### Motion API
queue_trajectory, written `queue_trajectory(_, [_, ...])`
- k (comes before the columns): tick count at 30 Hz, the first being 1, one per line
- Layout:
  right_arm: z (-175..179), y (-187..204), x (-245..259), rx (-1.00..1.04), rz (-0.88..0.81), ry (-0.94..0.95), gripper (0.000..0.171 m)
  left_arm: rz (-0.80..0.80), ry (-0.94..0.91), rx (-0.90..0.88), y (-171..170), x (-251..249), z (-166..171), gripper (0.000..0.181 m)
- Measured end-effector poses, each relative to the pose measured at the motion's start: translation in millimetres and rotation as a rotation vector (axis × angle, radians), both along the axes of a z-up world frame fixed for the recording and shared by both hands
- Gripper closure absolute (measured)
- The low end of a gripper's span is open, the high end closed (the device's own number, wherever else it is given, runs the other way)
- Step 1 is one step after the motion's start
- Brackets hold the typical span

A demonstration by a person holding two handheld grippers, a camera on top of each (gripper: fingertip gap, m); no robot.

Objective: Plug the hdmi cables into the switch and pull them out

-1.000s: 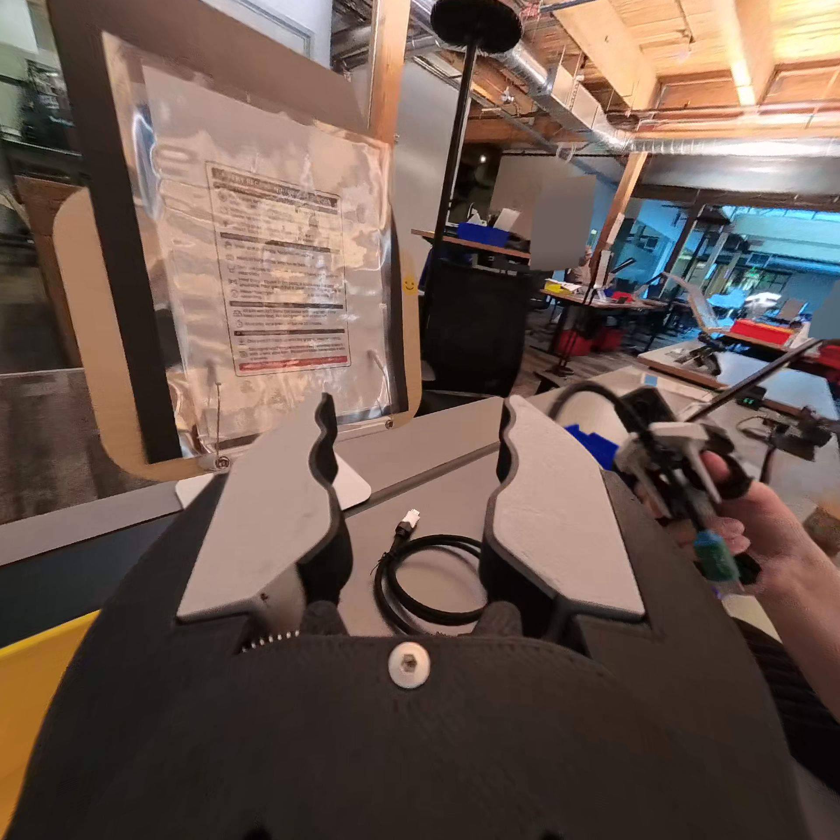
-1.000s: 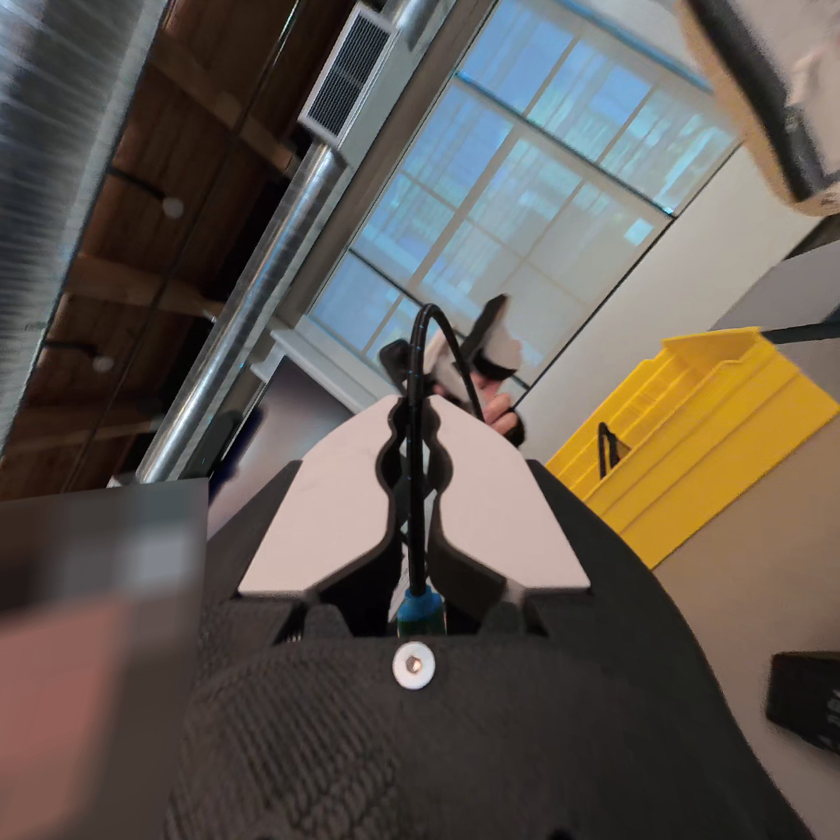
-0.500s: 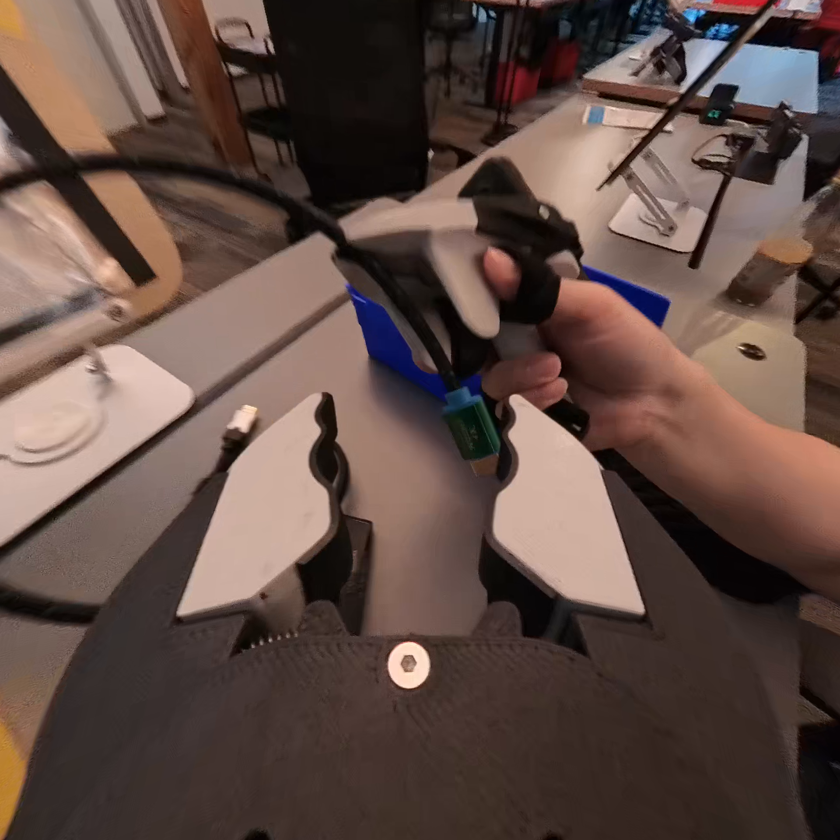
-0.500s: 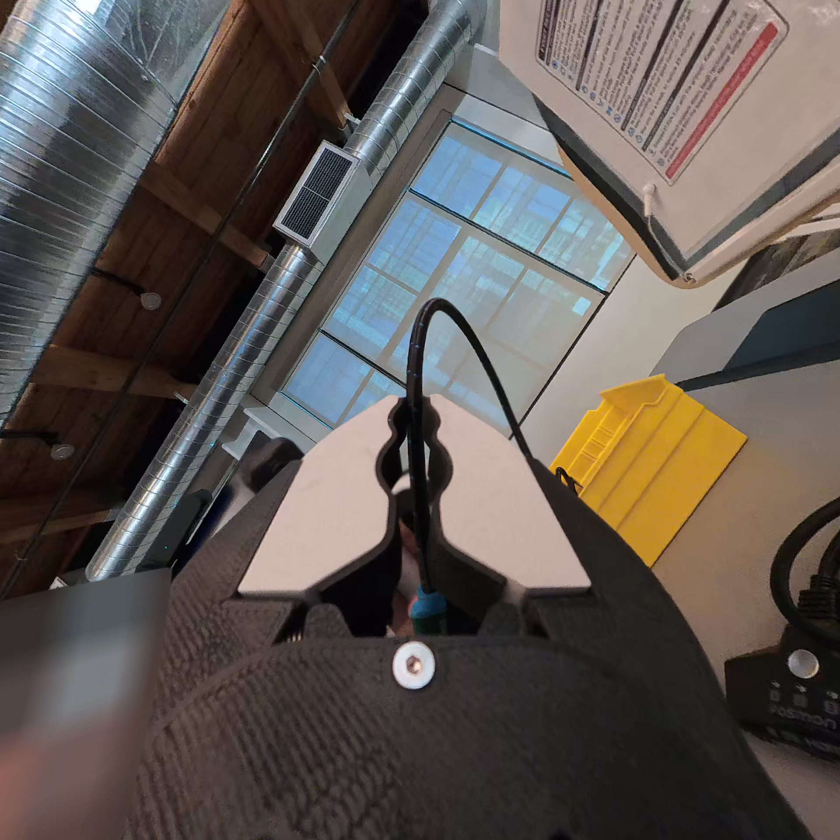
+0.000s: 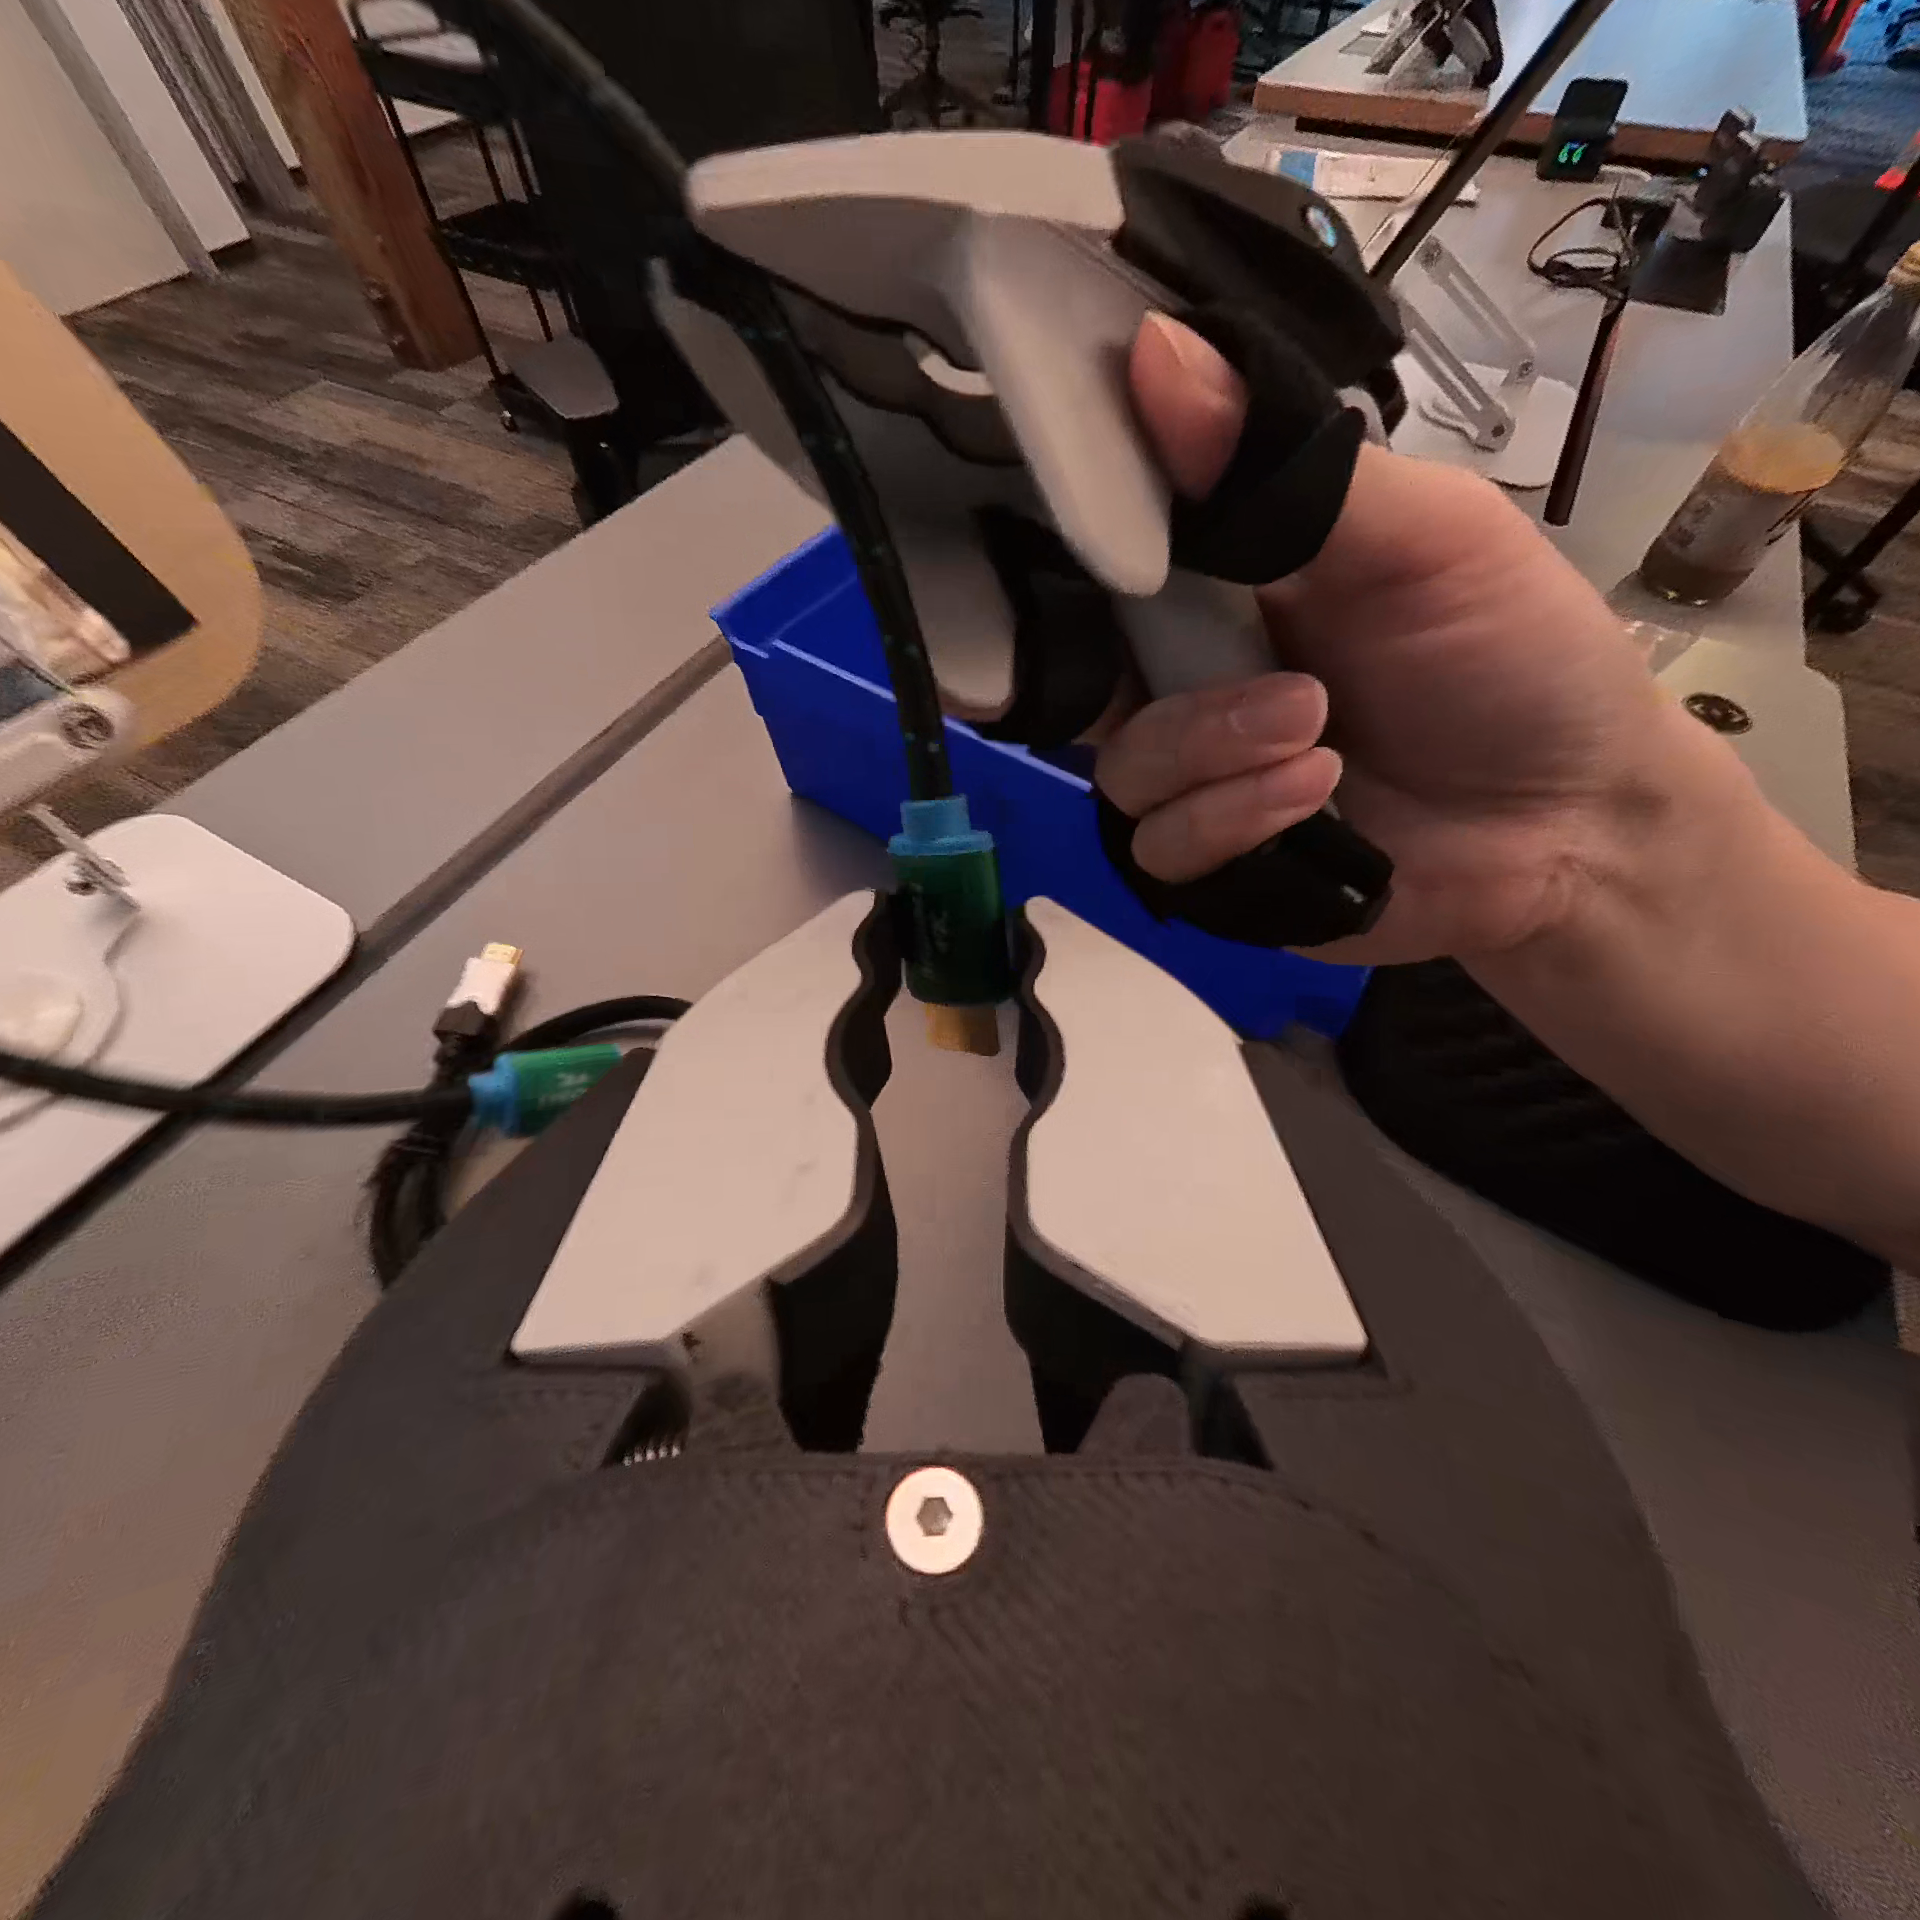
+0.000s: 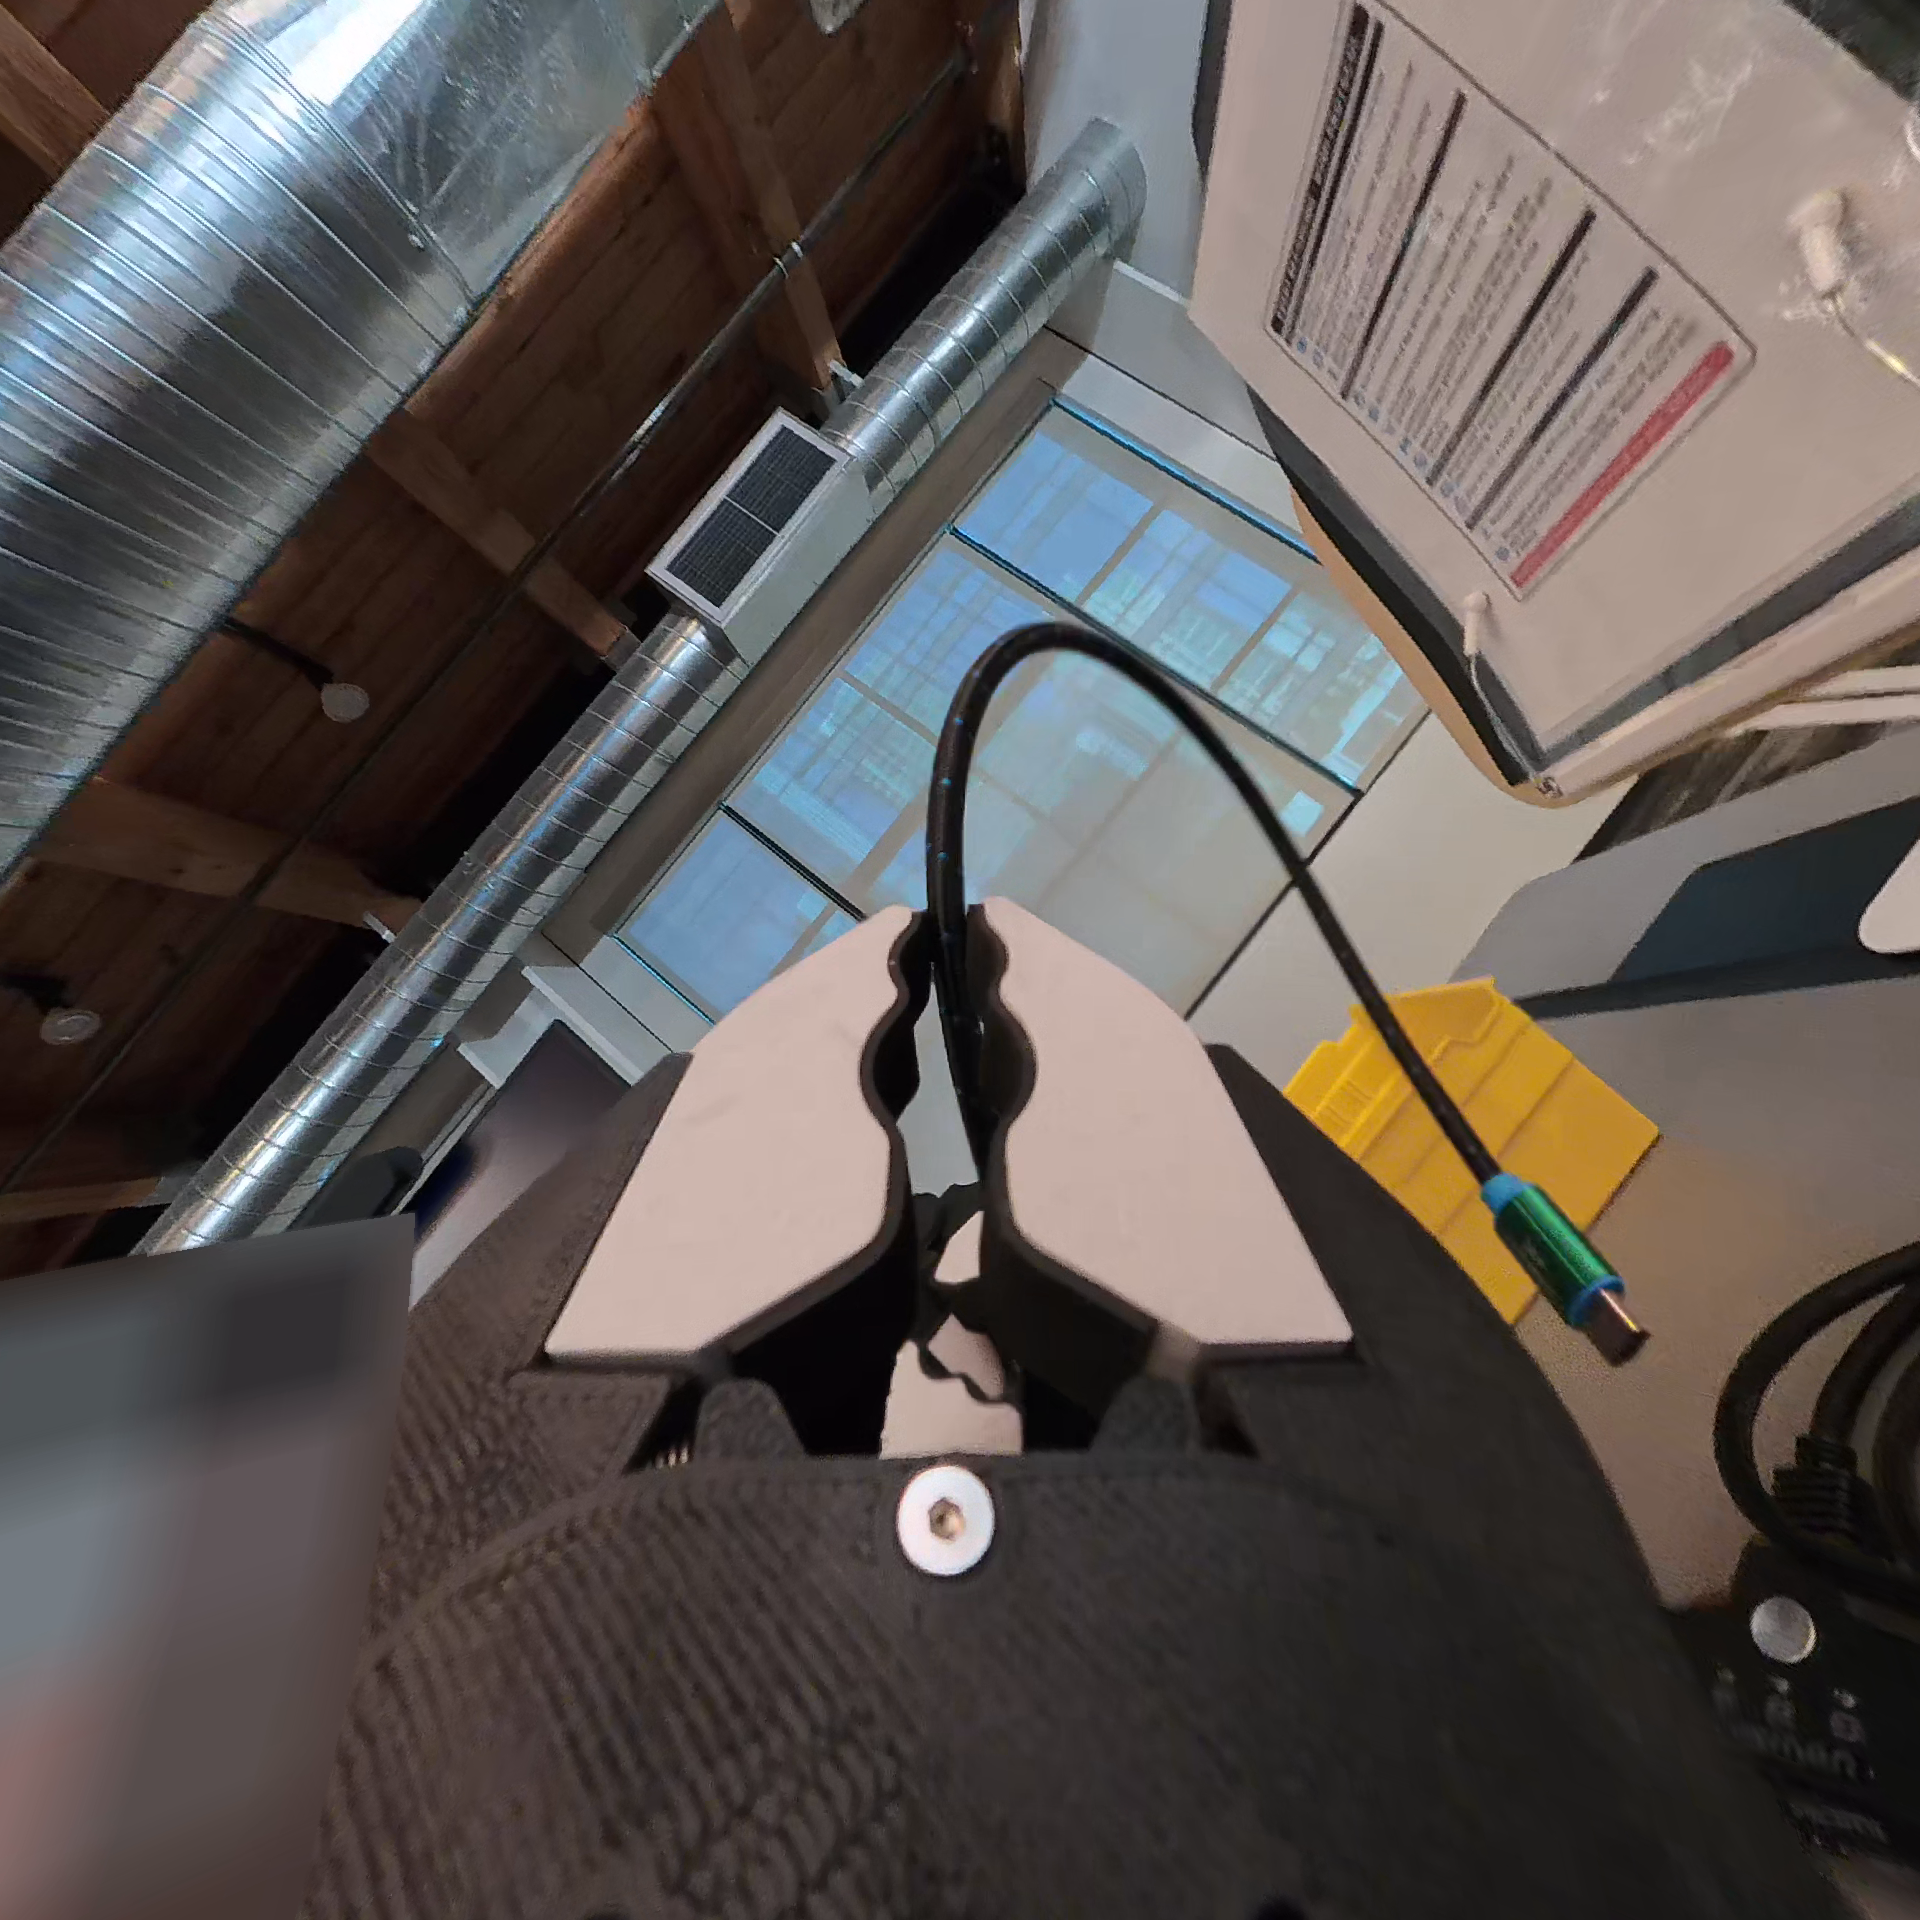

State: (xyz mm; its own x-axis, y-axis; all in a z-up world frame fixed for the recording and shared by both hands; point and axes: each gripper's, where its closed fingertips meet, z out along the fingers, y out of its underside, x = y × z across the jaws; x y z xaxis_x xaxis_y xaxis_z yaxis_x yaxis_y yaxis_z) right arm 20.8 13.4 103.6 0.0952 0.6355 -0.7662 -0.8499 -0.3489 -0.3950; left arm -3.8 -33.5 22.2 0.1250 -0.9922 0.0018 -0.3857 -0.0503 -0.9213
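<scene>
In the left wrist view my left gripper [image 5: 951, 920] has its jaws closed in on the green HDMI plug [image 5: 948, 914], which hangs tip-down from a black braided cable [image 5: 883, 582]. The right gripper [image 5: 748, 281], held by a hand, grips that cable just above. In the right wrist view my right gripper [image 6: 956, 935] is shut on the cable [image 6: 1049, 665], which arcs over to its other green plug [image 6: 1548, 1262] in the air. The black switch [image 6: 1797, 1725] sits at the lower right with cables on it. A second green plug [image 5: 545, 1081] lies on the grey table [image 5: 582, 790].
A blue bin [image 5: 1039, 821] stands behind the plug. A silver-tipped connector [image 5: 483, 987] and coiled black cable lie at the left beside a white stand base [image 5: 177, 966]. A bottle [image 5: 1766, 457] stands far right. A yellow bin [image 6: 1455, 1122] and a paper-covered board [image 6: 1538, 343] show in the right wrist view. My hands' fingertips stand some 9 cm from each other.
My left gripper swung from facing the board to the right gripper, and its wide-open jaws closed in around the hanging green plug. The right gripper kept hold of the cable and came closer.
</scene>
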Motion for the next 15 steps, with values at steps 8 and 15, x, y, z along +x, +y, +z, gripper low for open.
queue_trajectory(8, [21, -13, -1, 0.17, 0.003, 0.004, 0.163, -0.023, -0.124, 0.185, 17, -39, 59, 0.167])
queue_trajectory(15, [35, -32, -15, 0.376, 0.149, 0.014, 0.162, -0.043, -0.147, 0.431, -3, -53, 88, 0.17])
